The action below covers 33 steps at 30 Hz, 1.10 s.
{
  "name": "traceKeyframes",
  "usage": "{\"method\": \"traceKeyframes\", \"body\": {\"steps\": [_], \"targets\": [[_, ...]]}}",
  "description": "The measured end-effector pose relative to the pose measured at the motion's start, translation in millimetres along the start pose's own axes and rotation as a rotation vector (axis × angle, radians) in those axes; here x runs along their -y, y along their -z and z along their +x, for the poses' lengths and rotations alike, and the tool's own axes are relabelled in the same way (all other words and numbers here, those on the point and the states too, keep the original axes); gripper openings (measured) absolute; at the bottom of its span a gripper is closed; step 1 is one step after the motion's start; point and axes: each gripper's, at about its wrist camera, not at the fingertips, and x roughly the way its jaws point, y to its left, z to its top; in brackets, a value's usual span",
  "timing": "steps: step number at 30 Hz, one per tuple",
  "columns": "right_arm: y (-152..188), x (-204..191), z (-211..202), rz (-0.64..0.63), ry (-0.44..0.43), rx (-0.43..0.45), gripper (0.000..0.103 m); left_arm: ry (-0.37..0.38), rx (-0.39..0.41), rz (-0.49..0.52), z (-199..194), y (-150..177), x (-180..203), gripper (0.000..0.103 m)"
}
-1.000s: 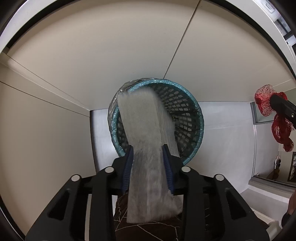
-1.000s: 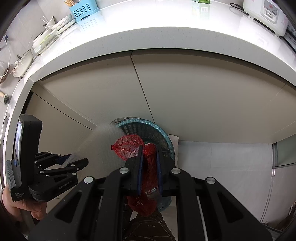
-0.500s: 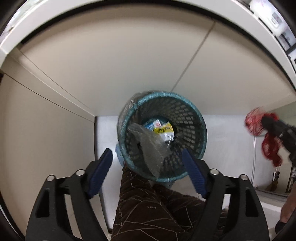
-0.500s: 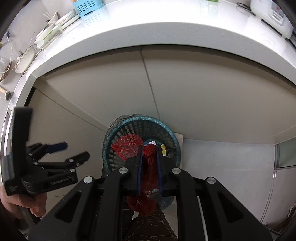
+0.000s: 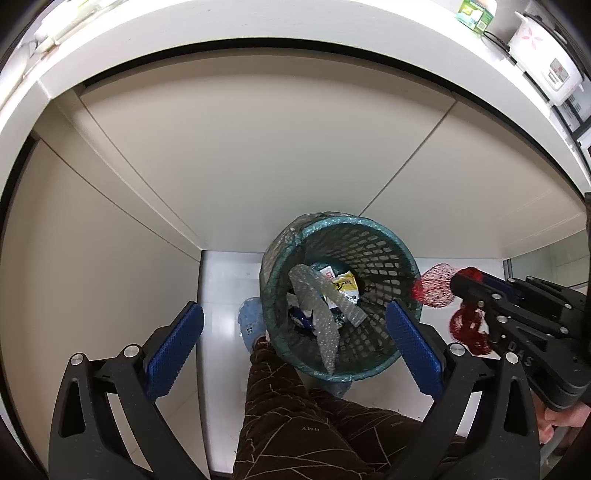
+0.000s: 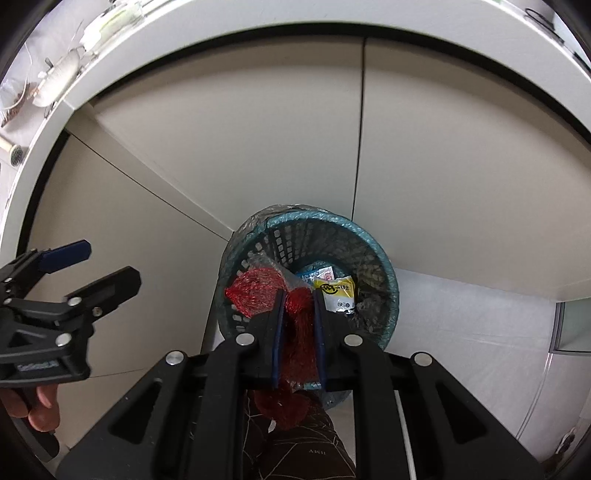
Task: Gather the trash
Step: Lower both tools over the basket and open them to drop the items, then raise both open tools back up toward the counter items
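Note:
A teal mesh wastebasket [image 5: 373,240] with a clear liner stands on the floor against beige cabinets; it also shows in the right wrist view [image 6: 384,269]. Inside lie a strip of bubble wrap [image 5: 317,310] and a yellow wrapper [image 5: 345,286]. My left gripper [image 5: 293,332] is open and empty above the basket's near rim. My right gripper [image 6: 298,301] is shut on a red mesh net bag [image 6: 255,291] and holds it over the basket's left rim; the bag also shows in the left wrist view [image 5: 436,290].
A white countertop [image 5: 258,33] overhangs the cabinets, with a rice cooker [image 5: 546,70] at its right. A person's leg in brown patterned trousers [image 5: 295,417] stands right in front of the basket. A blue slipper [image 5: 251,321] is beside the basket.
My left gripper opened and let go of the bubble wrap, which dropped into the basket. My right gripper with the red net bag moved over the basket.

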Motion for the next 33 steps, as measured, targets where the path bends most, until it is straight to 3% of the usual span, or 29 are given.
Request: {"method": "traceKeyframes", "body": {"steps": [9, 15, 20, 23, 26, 33], "targets": [[-3.1, -8.0, 9.5, 0.009, 0.011, -0.010, 0.024, 0.001, -0.007, -0.012, 4.9, -2.6, -6.6, 0.097], [-6.0, -4.1, 6.6, 0.027, 0.013, 0.006, 0.047, 0.006, -0.005, -0.011, 7.0, -3.0, -7.0, 0.097], [-7.5, 4.5, -6.7, 0.058, 0.032, 0.054, 0.076, 0.010, -0.002, -0.005, 3.6, -6.3, -4.4, 0.097], [-12.1, 12.7, -20.7, 0.075, 0.047, 0.089, 0.087, 0.018, 0.007, -0.001, -1.9, -10.8, -2.3, 0.097], [-17.5, 23.6, -40.9, 0.094, 0.068, 0.140, 0.093, 0.031, 0.035, 0.008, -14.6, -19.0, 1.9, 0.097], [-40.3, 55.6, -100.1, 0.153, 0.107, 0.270, 0.095, 0.067, 0.119, 0.015, -57.1, -44.6, 18.9, 0.097]]}}
